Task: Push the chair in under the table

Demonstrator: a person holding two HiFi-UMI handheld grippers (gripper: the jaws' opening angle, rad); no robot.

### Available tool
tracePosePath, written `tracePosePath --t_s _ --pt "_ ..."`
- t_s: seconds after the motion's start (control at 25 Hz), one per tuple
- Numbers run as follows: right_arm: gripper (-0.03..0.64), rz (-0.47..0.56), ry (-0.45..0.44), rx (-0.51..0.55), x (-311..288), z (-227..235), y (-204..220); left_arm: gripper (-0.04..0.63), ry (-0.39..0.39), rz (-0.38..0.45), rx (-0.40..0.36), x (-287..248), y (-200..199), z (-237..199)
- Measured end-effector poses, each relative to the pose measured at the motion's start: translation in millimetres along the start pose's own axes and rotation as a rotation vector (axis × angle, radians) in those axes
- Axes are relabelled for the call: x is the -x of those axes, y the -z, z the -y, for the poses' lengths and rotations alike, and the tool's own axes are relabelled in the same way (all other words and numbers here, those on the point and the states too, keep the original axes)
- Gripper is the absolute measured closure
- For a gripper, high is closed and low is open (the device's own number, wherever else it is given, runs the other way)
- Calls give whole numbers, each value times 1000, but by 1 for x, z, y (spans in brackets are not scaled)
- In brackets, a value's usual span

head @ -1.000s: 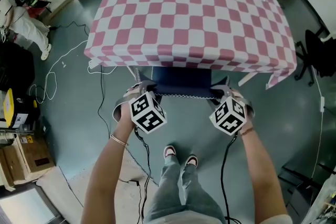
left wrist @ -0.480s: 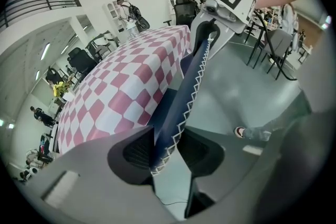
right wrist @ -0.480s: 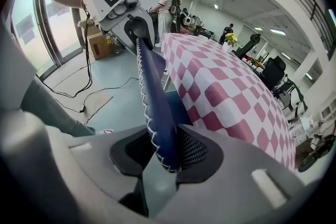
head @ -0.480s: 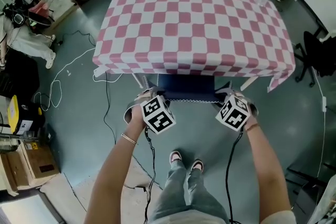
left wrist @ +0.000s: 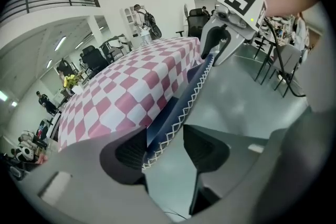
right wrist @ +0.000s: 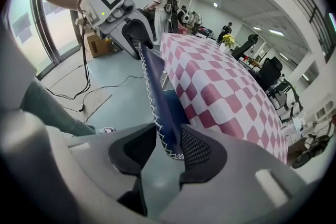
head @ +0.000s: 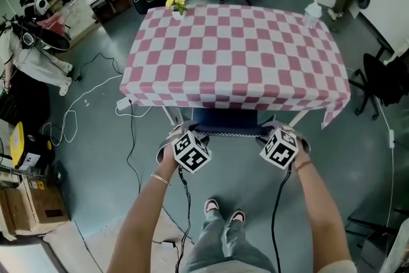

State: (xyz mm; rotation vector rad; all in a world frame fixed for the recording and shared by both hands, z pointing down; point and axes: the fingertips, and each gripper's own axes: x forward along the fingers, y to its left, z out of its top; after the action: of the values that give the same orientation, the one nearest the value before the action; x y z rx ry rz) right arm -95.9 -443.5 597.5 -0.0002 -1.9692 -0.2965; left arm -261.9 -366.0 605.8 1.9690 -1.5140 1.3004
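L gripper & R gripper sit at the 2 ends of the chair back. Both sets of jaws have just been opening and now stand spread, w/ the stitched edge loose between them. The chair is tucked under the table. Step: letting go, push prob. done. Next: lift both clear w/o snagging the edge.

Chair mostly hidden under tablecloth; only top edge shows.
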Motion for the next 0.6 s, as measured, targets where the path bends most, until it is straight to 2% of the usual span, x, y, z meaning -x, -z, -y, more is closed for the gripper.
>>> tracePosePath --t_s 0.16,0.36,0.48,0.6 --pt "492 50 -8 -46 22 0 -5 379 16 26 23 20 -4 3" --pt "492 212 -4 -143 62 2 -30 380 9 84 73 58 -14 6" --pt "492 353 44 -231 95 7 -45 394 -12 148 135 89 -30 6" --pt "494 500 149 -330 133 15 -58 398 -63 255 229 129 -52 0"
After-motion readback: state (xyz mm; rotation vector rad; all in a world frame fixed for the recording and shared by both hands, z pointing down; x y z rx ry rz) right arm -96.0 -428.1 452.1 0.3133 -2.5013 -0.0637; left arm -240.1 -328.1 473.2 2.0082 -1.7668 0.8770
